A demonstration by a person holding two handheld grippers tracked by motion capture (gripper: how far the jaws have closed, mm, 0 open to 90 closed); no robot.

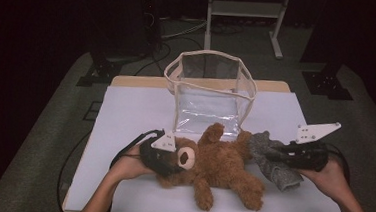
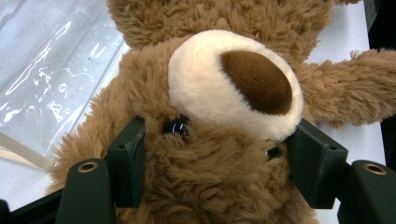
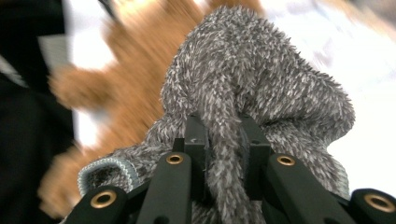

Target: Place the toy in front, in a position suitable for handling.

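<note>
A brown teddy bear [image 1: 222,166] lies on its back across the front of the white table, head to the left. My left gripper [image 1: 164,159] is shut on the bear's head; in the left gripper view its jaws press into the fur on both sides of the face [image 2: 219,154] below the cream muzzle. A grey fuzzy sock [image 1: 275,162] lies by the bear's far leg at the right. My right gripper [image 1: 273,154] is shut on a fold of the sock [image 3: 224,154]; the grey fuzzy fabric bunches above the jaws.
A clear plastic bag [image 1: 209,90] with cream trim stands open-topped behind the bear at mid table. The white table [image 1: 130,112] has bare room at left and right. Cables trail off the left edge. Dark floor and a stand lie beyond.
</note>
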